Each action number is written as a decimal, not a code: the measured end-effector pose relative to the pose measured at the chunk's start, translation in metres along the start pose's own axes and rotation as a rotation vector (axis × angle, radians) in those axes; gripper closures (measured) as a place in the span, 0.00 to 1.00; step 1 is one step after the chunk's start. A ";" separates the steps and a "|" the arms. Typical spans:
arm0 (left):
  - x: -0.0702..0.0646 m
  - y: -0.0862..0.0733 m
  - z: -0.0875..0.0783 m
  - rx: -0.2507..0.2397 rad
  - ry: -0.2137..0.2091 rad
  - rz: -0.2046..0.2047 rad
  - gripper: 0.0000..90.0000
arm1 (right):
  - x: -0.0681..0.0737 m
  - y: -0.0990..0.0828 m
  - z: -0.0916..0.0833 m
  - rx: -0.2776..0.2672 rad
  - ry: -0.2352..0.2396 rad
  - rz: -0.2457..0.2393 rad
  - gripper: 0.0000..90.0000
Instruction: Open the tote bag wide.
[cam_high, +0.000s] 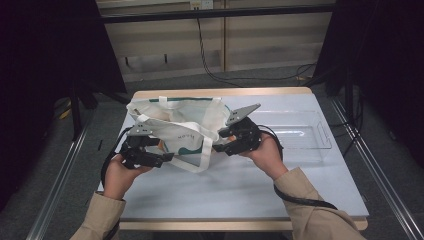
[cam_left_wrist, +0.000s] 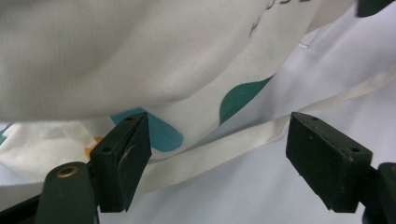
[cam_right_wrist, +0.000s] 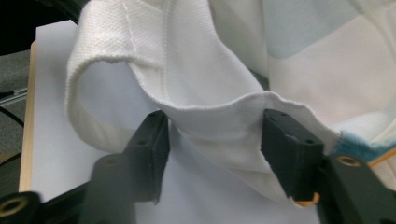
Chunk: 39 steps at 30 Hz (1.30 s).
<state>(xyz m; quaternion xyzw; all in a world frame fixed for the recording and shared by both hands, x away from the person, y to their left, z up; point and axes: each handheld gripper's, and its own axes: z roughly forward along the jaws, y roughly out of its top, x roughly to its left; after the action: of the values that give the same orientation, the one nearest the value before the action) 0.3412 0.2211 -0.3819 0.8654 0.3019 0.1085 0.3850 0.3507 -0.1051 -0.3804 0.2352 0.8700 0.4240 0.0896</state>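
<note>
on the tote bag (cam_left_wrist: 140, 56), partial dark lettering

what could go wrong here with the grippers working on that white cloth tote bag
1. The right gripper has the rim of the white cloth tote bag with teal print between its jaws, but they do not look clamped; the thin edge could slip out when pulled.
2. The left gripper stands open around the bag's white strap; closing now might catch the strap rather than the bag's edge.
3. The clear plastic tray lies close behind the right hand; a swing could knock it.
</note>
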 end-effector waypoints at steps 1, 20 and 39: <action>-0.001 0.000 -0.001 -0.007 0.000 -0.003 0.25 | 0.001 0.000 0.001 0.004 0.013 0.002 0.54; 0.004 -0.002 -0.010 -0.015 0.049 -0.023 0.23 | 0.004 -0.018 0.016 0.057 0.066 0.066 0.93; 0.004 0.000 0.016 -0.091 0.036 -0.002 0.97 | 0.008 -0.035 0.007 0.042 0.058 0.092 0.75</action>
<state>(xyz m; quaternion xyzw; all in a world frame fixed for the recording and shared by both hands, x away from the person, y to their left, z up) 0.3510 0.2140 -0.3931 0.8446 0.3045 0.1370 0.4186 0.3347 -0.1147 -0.4119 0.2643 0.8692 0.4160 0.0397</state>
